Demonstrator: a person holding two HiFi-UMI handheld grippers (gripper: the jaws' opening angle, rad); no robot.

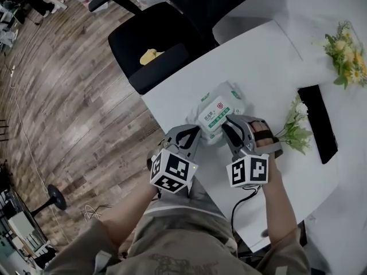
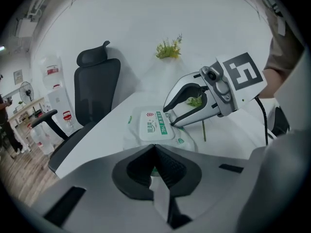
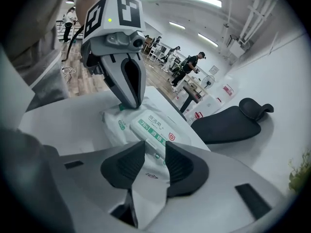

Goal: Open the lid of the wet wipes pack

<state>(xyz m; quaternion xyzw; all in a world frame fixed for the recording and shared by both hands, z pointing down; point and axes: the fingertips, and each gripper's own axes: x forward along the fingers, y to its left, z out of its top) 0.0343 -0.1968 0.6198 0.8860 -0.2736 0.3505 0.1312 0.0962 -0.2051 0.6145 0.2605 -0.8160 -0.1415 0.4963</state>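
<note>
The wet wipes pack (image 1: pixel 221 109) lies flat on the white table (image 1: pixel 269 62); it is white with a green-printed lid (image 2: pixel 155 125). My left gripper (image 1: pixel 196 130) is at the pack's near left end, its jaws closed together on the wrapper's edge (image 3: pixel 130 103). My right gripper (image 1: pixel 227 122) has come in from the right. Its jaws stand a little apart around the end of the lid (image 3: pixel 151 130), and I see a gap at both pads. The lid lies flat on the pack.
A black office chair (image 1: pixel 166 39) with a yellow thing (image 1: pixel 150 55) on its seat stands just beyond the table's edge. A sprig of flowers (image 1: pixel 295 128) lies right of the pack, beside a black flat slab (image 1: pixel 318 122). More flowers (image 1: pixel 347 50) stand far right.
</note>
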